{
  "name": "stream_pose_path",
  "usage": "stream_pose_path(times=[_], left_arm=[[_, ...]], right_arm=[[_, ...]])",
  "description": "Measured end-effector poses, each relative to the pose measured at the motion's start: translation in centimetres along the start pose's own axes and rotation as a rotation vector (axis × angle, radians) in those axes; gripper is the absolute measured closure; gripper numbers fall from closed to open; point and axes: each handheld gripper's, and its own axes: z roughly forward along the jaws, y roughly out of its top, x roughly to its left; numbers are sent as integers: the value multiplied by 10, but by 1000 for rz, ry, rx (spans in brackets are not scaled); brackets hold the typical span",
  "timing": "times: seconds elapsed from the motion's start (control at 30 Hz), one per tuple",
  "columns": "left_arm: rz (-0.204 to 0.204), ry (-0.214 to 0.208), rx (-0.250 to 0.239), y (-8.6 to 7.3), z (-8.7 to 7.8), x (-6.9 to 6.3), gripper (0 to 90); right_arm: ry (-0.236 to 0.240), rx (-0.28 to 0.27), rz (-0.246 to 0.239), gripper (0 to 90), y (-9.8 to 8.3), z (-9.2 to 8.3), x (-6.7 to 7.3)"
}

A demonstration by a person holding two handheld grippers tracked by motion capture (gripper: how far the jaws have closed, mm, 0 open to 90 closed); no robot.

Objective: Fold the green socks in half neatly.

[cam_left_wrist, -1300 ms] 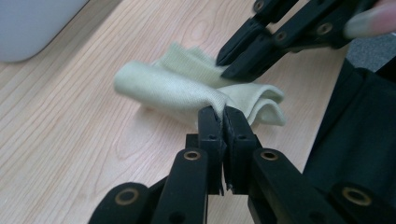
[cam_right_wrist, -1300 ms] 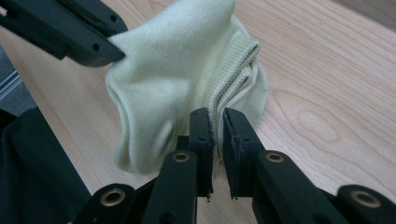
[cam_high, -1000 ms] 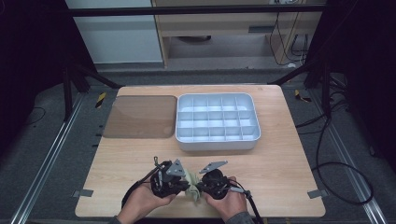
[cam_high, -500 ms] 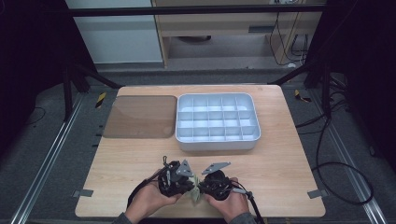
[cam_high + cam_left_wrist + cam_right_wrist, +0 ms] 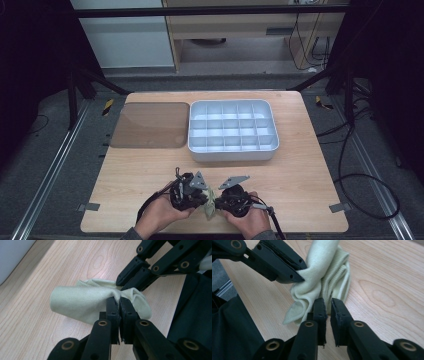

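Two claws on a pale green cloth at the bench's near edge.
Left claw [image 5: 119,305] clenched on the cloth [image 5: 82,301]; right claw [image 5: 327,305], just closing, pinches a fold with a narrow gap.

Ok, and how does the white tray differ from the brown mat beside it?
The white tray has raised walls and is split into a grid of small compartments, while the brown mat lies flat as one plain sheet. The tray is pale and the mat is dark. Seen from the high view, the tray is on the right and the mat on the left. Both are rounded rectangles on the far half of the table, and neither holds anything.
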Motion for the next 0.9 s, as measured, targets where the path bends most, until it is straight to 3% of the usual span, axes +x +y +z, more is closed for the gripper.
stream_pose_path(times=[0.47, 0.67, 0.9], left_arm=[[-2, -10, -10, 4, 2, -1, 866], [-12, -13, 1, 8, 10, -2, 866], [-2, -20, 21, 10, 18, -3, 865]], right_arm=[[50, -13, 20, 864, -4, 11, 1], [43, -1, 23, 789, -9, 6, -1], [-1, -20, 39, 778, -16, -13, -9]])
